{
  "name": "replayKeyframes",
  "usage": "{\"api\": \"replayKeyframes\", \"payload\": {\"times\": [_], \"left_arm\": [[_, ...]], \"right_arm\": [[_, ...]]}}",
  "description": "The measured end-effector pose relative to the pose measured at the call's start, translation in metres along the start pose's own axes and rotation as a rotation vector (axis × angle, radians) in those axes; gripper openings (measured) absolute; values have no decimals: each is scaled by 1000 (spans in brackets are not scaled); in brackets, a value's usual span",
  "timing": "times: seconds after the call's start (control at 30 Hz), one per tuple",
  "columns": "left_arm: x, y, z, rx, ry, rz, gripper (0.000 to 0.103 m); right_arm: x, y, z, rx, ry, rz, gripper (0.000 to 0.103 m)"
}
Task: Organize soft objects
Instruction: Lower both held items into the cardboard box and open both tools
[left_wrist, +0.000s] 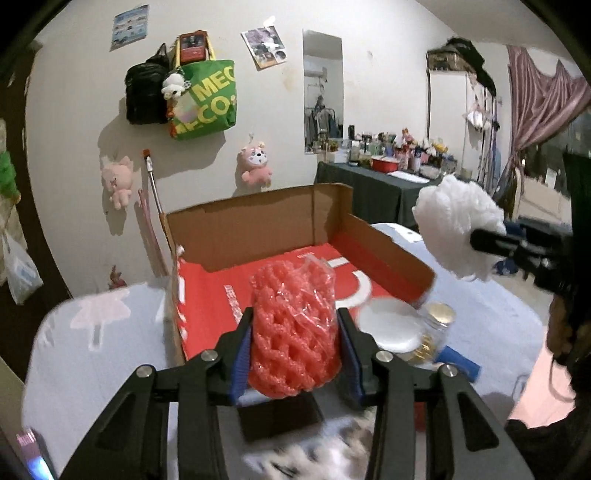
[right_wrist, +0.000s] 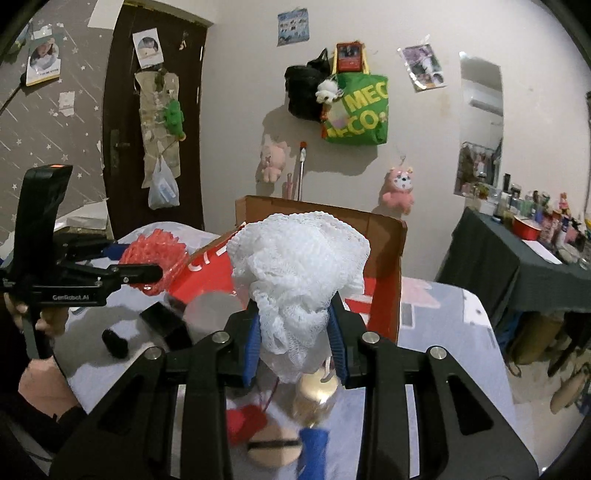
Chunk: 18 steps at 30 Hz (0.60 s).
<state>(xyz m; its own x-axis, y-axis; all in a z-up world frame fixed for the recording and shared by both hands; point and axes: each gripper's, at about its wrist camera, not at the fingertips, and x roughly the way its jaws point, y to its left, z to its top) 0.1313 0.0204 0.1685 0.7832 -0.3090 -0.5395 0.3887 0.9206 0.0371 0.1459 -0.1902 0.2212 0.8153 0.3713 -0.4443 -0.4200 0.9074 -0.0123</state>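
My left gripper (left_wrist: 293, 328) is shut on a red foam net sleeve (left_wrist: 293, 325) and holds it above the near end of an open cardboard box (left_wrist: 258, 218) with a red inner floor. My right gripper (right_wrist: 293, 332) is shut on a white mesh bath pouf (right_wrist: 295, 269), held in the air near the box's right side. The pouf also shows in the left wrist view (left_wrist: 458, 229), right of the box. The red sleeve shows in the right wrist view (right_wrist: 155, 254), left of the box (right_wrist: 384, 266).
On the pale cloth-covered table (left_wrist: 110, 332) lie a white round lid (left_wrist: 391, 321), a jar with a gold lid (left_wrist: 439, 314), a blue object (left_wrist: 461, 362), a black box (right_wrist: 162, 321) and a red yarn bundle (right_wrist: 243, 421). A dark side table (right_wrist: 517, 266) with bottles stands at the right.
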Motion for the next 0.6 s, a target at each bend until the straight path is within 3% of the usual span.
{"api": "replayKeyframes", "payload": {"times": [0.27, 0.6], "left_arm": [[72, 24, 53, 74, 112, -2, 44], [188, 41, 77, 72, 261, -28, 44]], "right_arm": [[101, -41, 50, 10, 199, 27, 30], [243, -67, 57, 48, 448, 10, 30]]}}
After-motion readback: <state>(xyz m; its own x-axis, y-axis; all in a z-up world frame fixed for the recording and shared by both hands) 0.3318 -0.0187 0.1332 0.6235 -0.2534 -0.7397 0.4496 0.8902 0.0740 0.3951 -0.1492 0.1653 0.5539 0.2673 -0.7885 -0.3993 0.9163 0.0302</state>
